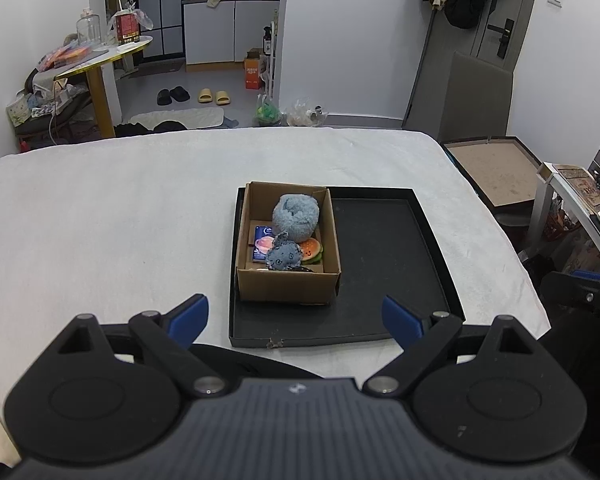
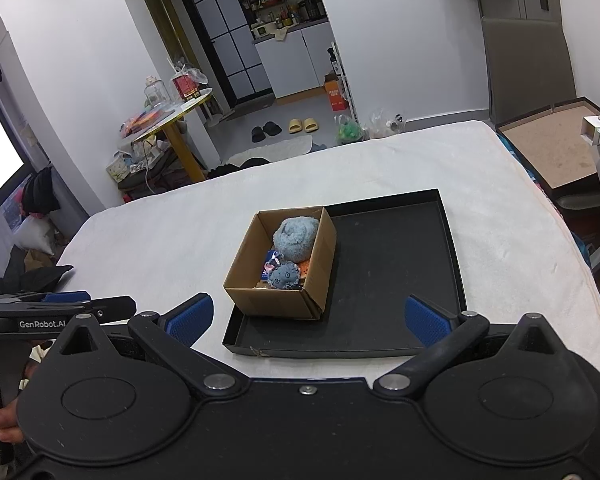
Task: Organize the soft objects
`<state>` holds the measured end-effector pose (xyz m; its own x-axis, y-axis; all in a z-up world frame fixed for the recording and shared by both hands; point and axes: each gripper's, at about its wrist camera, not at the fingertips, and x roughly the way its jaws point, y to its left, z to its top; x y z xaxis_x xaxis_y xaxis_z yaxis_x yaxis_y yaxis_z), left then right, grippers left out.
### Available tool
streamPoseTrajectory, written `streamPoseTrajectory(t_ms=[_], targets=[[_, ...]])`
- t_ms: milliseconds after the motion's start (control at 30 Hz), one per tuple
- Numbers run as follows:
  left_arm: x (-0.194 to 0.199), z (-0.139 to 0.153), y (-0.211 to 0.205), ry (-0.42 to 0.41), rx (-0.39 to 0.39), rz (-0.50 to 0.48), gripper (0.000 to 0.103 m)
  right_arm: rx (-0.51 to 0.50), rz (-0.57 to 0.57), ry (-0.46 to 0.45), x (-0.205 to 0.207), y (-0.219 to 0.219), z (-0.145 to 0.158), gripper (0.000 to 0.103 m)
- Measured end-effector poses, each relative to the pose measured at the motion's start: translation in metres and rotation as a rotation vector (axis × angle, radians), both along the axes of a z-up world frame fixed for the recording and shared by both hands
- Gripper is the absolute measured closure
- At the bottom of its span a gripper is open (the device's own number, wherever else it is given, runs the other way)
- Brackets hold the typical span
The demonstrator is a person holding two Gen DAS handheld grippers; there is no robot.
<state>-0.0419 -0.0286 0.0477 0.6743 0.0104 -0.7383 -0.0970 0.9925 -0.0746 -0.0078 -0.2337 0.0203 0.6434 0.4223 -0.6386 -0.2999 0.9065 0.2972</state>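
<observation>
A brown cardboard box (image 1: 288, 286) stands in the left part of a black tray (image 1: 384, 248) on a white-covered table. Inside lie a rolled light-blue fluffy cloth (image 1: 296, 216), a small blue plush toy (image 1: 284, 256), a burger-shaped soft toy (image 1: 311, 249) and a dark blue packet (image 1: 262, 242). The box (image 2: 268, 300), cloth (image 2: 296, 238), plush (image 2: 284, 276) and tray (image 2: 396, 276) also show in the right wrist view. My left gripper (image 1: 296, 318) is open and empty, near the tray's front edge. My right gripper (image 2: 308, 318) is open and empty, also in front of the tray.
The white cloth (image 1: 100, 220) covers the table. A brown-lined open case (image 1: 496, 168) sits past the right edge. Beyond the far edge are slippers (image 1: 214, 97), bags on the floor and a yellow-legged side table (image 1: 100, 60). The left gripper shows at left in the right wrist view (image 2: 56, 306).
</observation>
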Motion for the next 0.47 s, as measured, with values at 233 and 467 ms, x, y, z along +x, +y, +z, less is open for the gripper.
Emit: streamPoseTrajectory(t_ms=[233,467], targets=[[0.0033,-0.0024,-0.0037,0.002,0.006,-0.016,0.01,-0.001,0.001,0.0,-0.0007,0.0007,-0.0016,0.0],[0.0062,-0.0075,-0.0004,0.001,-0.012,-0.025,0.01,-0.001,0.007,0.002,-0.0007,0.002,-0.0032,0.0]])
